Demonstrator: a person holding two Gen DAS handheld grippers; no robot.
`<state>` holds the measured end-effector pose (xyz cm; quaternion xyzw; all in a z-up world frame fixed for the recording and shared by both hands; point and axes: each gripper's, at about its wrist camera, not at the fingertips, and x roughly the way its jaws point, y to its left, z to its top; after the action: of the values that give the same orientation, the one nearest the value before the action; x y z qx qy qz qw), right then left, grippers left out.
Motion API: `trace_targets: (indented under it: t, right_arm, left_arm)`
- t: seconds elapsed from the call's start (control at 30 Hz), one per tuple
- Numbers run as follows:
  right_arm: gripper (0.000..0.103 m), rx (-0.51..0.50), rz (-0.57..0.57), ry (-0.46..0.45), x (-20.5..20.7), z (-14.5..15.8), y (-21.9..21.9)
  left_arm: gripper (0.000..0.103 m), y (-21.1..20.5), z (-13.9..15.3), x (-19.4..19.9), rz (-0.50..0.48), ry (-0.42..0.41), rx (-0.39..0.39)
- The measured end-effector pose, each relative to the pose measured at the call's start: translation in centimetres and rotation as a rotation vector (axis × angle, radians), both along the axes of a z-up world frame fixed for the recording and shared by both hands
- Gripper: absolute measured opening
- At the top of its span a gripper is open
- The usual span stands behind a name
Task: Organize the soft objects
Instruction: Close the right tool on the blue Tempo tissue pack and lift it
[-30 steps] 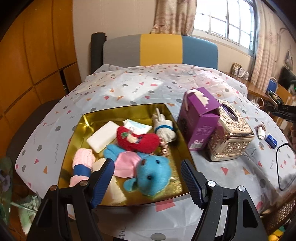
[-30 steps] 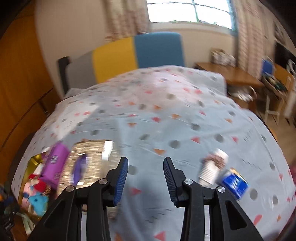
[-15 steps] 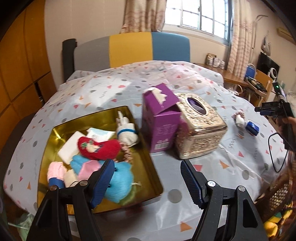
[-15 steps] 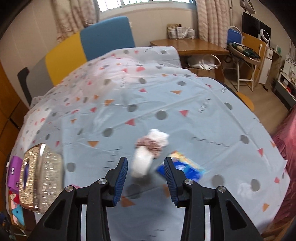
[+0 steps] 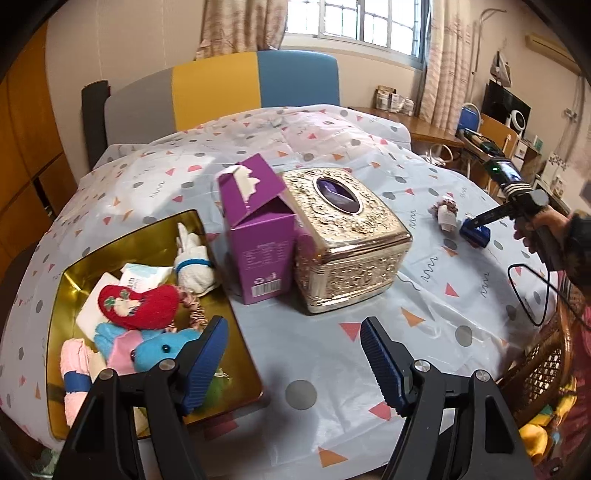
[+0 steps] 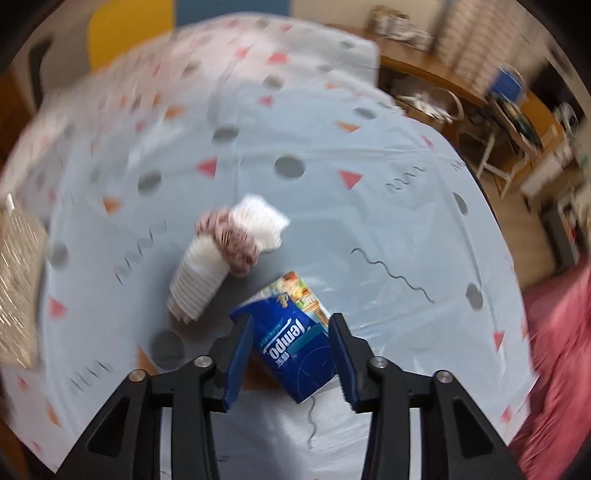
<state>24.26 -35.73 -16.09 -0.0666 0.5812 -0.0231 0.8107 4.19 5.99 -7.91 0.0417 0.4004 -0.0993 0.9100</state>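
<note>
Window: a barred window [image 5: 354,20] high in the far wall, daylight coming through.
Curtains: patterned beige curtains [image 5: 448,62] hang on either side.
Wall: cream plaster [image 5: 110,40]; orange-brown wood panelling [image 5: 26,122] on the left.
Headboard: padded panels in grey, yellow and blue [image 5: 255,83].
Desk: a wooden desk [image 5: 421,125] under the window.
Chair: a wicker chair [image 5: 539,354] at the right.
Floor: wood boards [image 6: 524,218].

Right tongs [image 6: 291,354] straddle the blue tissue pack [image 6: 295,347], seemingly not yet gripping.
</note>
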Motion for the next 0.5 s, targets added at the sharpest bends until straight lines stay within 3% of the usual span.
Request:
trace_targets:
  t: [0.03,0.17,0.33,0.5]
  right_arm:
    - [0.071,-0.012,0.009,0.014,0.2,-0.4,0.1]
    - [0.072,-0.037,0.009,0.025,0.6,-1.3,-0.1]
    - [0.06,-0.018,-0.029,0.009,0.1,-1.4,-0.5]
    - [0.06,0.085,-0.276,-0.081,-1.1,-1.3,-4.5]
  left_arm:
    - [0.075,-0.3,-0.1,0.1,-0.009,0.005,0.0]
    - [0.075,-1.4,0.0,0.4,-0.04,0.011,0.006]
    - [0.075,-3.6,0.5,0.9,-0.107,0.011,0.002]
    - [0.075,-7.1,1.6,2.0,-0.194,0.003,-0.003]
